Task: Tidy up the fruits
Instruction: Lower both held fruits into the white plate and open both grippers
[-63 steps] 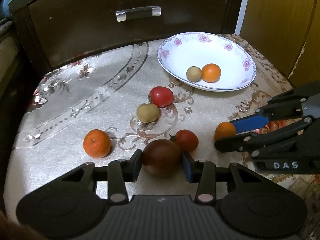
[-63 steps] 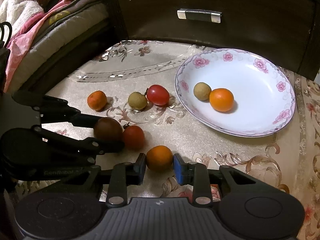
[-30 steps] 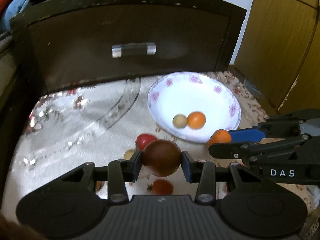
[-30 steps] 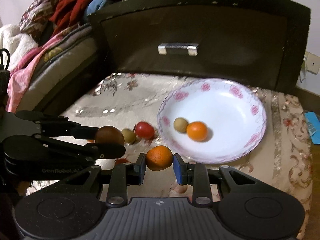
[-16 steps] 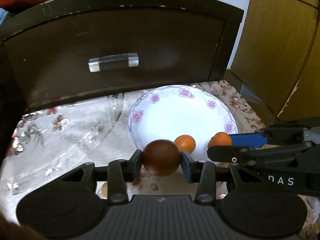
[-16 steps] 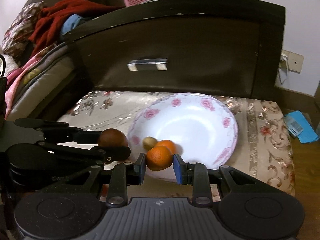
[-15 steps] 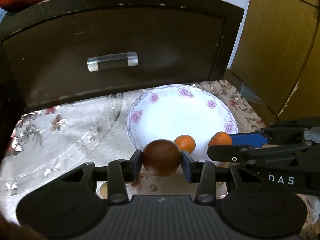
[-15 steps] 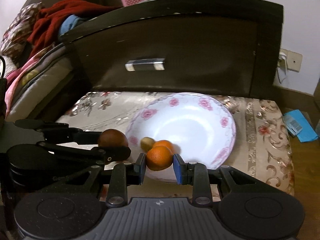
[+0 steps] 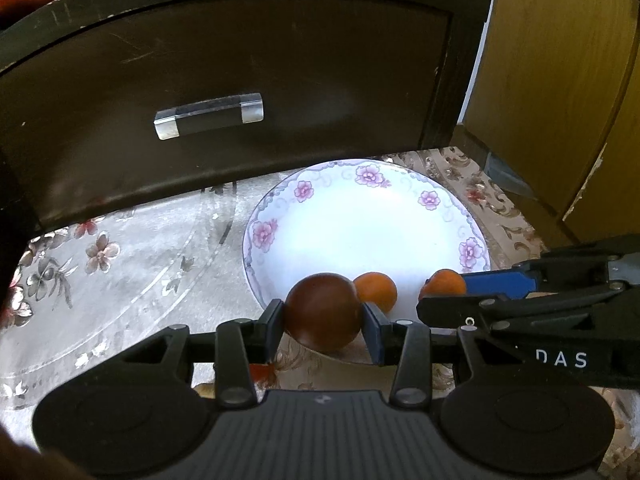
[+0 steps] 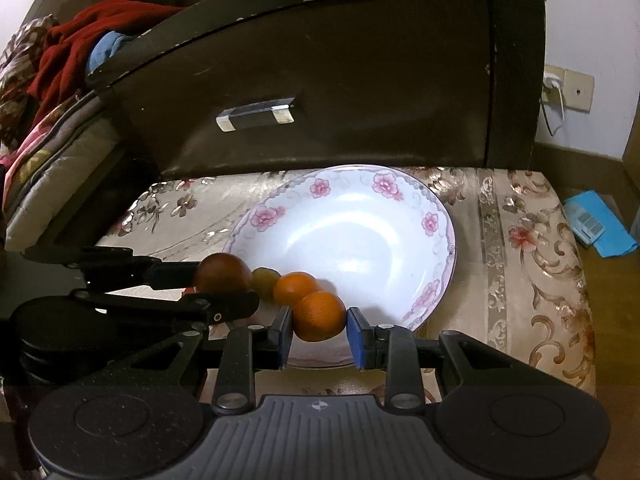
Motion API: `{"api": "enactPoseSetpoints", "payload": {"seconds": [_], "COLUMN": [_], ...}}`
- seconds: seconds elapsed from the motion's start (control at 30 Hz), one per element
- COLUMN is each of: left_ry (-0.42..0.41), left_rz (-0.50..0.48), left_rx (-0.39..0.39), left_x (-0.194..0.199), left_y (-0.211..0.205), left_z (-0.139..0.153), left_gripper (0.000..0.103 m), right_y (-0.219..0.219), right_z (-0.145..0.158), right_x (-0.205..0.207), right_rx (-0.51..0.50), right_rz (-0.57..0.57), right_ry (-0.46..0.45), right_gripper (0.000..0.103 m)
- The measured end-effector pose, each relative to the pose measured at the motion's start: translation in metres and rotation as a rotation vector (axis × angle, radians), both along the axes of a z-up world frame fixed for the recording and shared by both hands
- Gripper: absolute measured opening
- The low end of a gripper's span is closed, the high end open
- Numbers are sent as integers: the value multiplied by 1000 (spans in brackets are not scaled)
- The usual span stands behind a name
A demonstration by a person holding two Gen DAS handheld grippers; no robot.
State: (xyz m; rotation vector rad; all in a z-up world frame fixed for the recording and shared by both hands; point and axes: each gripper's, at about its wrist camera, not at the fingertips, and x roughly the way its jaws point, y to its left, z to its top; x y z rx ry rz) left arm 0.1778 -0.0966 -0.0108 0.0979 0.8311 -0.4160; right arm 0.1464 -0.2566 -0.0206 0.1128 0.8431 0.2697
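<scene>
Both grippers were tipped forward and downward over the near rim of the floral plate, side by side and close together. The left gripper had its jaws clamped on a dark brown-red fruit, which bulged above the pads and sat over the plate's near edge. The right gripper came in from the right of it, pinching a small orange between its blue pads, this too held above the plate's near rim. Inside the plate lay another orange and a small greenish-tan fruit, touching each other near the front. The plate rested on a patterned cloth in front of a dark drawer front with a clear handle.
</scene>
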Motion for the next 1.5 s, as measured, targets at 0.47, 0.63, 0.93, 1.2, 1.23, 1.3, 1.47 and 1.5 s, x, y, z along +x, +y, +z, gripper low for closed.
{"api": "enactPoseSetpoints", "payload": {"seconds": [0.47, 0.63, 0.93, 1.2, 1.23, 1.3, 1.47, 1.5], "left_ry": [-26, -38, -40, -66, -70, -81, -102, -104], "left_rz": [6, 16, 31, 32, 30, 25, 27, 29], "left_rx": [-3, -7, -15, -11, -14, -13, -7, -5], "left_x": [16, 19, 22, 19, 19, 18, 13, 12], "left_y": [-6, -6, -4, -5, -4, -5, 0, 1], "left_z": [-6, -6, -6, -2, 0, 4, 13, 15], "left_gripper": [49, 49, 49, 50, 50, 50, 50, 50], "right_y": [1, 0, 2, 2, 2, 2, 6, 6], "right_z": [-11, -13, -14, -12, -11, -10, -5, -3], "right_x": [8, 11, 14, 12, 12, 10, 6, 5], "right_rx": [2, 1, -23, -25, -24, -23, -32, -32], "right_rz": [-5, -8, -5, -6, -4, -5, 6, 9], "right_ry": [8, 3, -11, -20, -22, -27, -42, -46], "right_gripper": [26, 26, 27, 29, 29, 34, 36, 36]}}
